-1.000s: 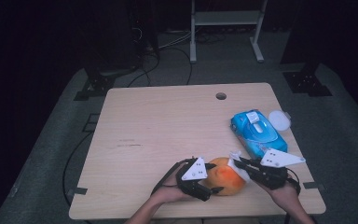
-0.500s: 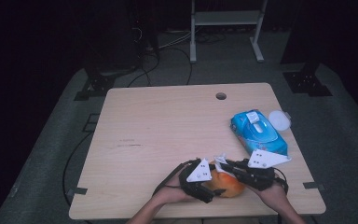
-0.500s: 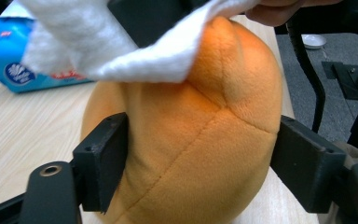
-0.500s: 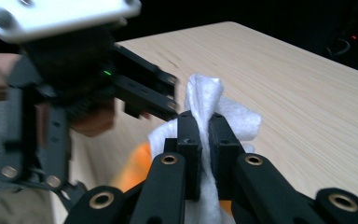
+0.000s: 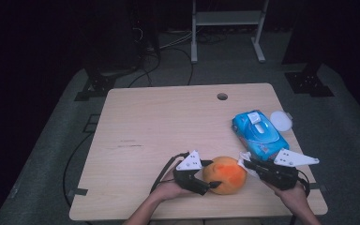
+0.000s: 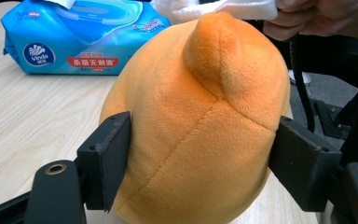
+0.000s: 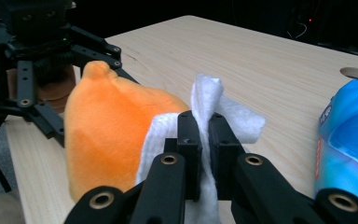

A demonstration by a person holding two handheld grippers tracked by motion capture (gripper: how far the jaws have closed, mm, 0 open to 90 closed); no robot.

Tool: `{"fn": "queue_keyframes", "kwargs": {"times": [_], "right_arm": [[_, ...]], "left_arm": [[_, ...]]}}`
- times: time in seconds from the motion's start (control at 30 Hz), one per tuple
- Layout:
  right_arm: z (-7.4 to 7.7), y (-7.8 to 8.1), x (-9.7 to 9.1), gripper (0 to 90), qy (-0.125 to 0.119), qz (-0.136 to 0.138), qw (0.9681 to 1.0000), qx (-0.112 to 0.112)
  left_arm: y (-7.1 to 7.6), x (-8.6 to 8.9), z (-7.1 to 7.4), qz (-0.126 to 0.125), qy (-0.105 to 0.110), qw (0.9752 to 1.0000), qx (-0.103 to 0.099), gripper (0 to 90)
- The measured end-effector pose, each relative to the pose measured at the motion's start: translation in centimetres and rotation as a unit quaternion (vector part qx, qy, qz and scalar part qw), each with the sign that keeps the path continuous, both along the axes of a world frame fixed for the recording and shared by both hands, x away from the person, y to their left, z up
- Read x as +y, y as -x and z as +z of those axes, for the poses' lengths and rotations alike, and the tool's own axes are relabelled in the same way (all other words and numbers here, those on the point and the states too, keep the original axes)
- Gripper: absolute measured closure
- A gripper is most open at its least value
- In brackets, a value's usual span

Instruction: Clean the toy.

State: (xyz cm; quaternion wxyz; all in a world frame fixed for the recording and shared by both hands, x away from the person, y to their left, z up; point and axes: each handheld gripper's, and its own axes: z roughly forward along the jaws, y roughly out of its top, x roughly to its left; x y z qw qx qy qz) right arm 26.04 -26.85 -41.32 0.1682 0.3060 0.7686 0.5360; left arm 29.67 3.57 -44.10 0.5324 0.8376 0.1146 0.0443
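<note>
An orange plush fruit [image 5: 225,175] stands on the wooden table [image 5: 168,126] near its front edge. My left gripper [image 5: 211,176] is shut on it from the left, its pads [image 6: 107,158] pressing into both sides of the plush fruit [image 6: 200,107]; the jaws have just closed a little further on it. My right gripper [image 5: 244,163] is shut on a folded white wipe [image 7: 209,98], which it holds against the right upper side of the plush fruit [image 7: 107,126]. In the right gripper view my own jaws [image 7: 204,135] pinch the wipe tight.
A blue pack of wet wipes [image 5: 260,133] lies at the right side of the table, just behind my right gripper. A white round lid [image 5: 280,120] sits beside it at the table's right edge. A cable hole [image 5: 222,96] is near the far edge.
The right gripper with the wipe swept left over the plush fruit, then came back to the right. The left gripper and the plush stayed in place.
</note>
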Motion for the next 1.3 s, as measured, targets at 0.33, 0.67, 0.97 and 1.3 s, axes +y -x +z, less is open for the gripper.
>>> {"fn": "queue_keyframes", "kwargs": {"times": [0.33, 0.67, 0.97, 1.3], "right_arm": [[1.5, 1.3, 3.6, 84.4, 0.015, 0.046, 0.9979, -0.044], [1.7, 1.8, 8.2, 84.5, 0.068, 0.1, 0.9896, -0.078], [1.5, 1.6, 3.5, 84.5, 0.052, 0.038, 0.9949, -0.077], [0.1, 1.8, 1.9, 84.3, 0.029, 0.042, 0.9973, -0.053]], "left_arm": [[0.3, -0.9, 0.4, 0.02, -0.009, 0.9997, -0.002, 29.0], [0.1, -1.1, 0.5, 0.039, -0.011, 0.9991, 0.01, 30.8], [-0.5, 0.0, 0.1, 0.042, 0.012, 0.9985, 0.035, 30.9], [-0.8, -0.2, -0.2, 0.022, 0.024, 0.9987, 0.04, 21.1]]}}
